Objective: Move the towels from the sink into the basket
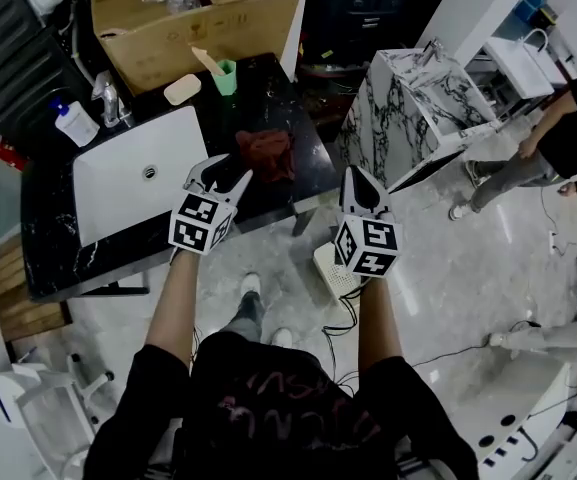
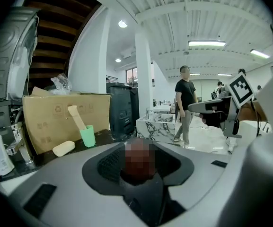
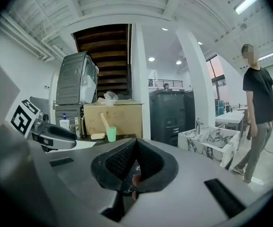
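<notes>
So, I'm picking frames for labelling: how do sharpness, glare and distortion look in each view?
Head view: sharp, corners dim, white sink bright against the black counter. Left gripper view: strong fisheye, black corners, ceiling light glaring. Right gripper view: same fisheye, cardboard box sharp.

A crumpled dark-red towel (image 1: 265,151) lies on the black counter (image 1: 260,96) — just right of the white sink (image 1: 108,193).

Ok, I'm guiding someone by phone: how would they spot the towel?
Find the black counter with the white sink set in it. Right of the basin lies the towel: a crumpled dark red cloth, the only soft thing there, unlike the green cup and soap bar behind.
</notes>
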`<state>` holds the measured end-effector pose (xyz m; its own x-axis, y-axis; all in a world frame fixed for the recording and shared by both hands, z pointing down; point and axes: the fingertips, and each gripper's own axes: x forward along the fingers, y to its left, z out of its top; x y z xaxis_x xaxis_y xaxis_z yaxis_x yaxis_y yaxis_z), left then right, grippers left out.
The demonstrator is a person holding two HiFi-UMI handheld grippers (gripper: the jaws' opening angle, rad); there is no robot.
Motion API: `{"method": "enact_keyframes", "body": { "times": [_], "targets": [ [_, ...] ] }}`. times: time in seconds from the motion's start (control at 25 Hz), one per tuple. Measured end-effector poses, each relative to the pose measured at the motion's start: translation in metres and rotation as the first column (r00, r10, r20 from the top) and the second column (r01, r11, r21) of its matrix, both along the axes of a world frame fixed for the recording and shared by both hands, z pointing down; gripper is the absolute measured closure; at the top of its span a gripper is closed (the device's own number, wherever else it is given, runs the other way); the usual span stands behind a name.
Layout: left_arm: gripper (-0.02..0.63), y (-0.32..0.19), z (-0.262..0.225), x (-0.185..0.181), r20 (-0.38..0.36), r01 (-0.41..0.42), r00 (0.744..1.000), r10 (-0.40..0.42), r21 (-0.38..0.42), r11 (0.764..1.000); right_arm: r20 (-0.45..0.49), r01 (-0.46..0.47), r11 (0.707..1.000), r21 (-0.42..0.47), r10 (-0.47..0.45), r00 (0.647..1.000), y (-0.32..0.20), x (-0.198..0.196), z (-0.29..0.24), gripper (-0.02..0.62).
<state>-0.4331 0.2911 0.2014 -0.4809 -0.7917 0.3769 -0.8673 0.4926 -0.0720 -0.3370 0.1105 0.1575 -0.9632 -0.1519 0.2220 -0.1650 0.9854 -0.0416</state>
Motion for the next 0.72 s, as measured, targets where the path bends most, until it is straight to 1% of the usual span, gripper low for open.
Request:
{"method": "enact_keyframes", "body": {
  "times": [0.12,0.24,0.52,0.72],
  "targets": [
    [0.373,-0.014,0.015,-0.013,-0.013,-0.027,1.0,0.026,-0.036,0.999,-0.011,-0.012,1.0,-0.005,0.012,1.0,-0.005,-0.001,0.005,0.58],
    [0.35,-0.028,0.028,-0.023,-0.034,-0.058,0.998,0.056,-0.071,0.996,-0.017,-0.029,1.0,-0.005,0.029,0.999,-0.012,0.0,0.008,0.58],
    [0.337,-0.051,0.064,-0.044,-0.102,-0.105,0.991,0.091,-0.141,0.984,-0.033,-0.073,0.997,-0.005,0.073,0.997,-0.025,0.002,0.015,0.58],
    [0.337,-0.06,0.073,-0.051,-0.121,-0.116,0.988,0.098,-0.154,0.981,-0.045,-0.101,0.995,-0.005,0.1,0.994,-0.033,0.005,0.021,0.58]
  ]
}}
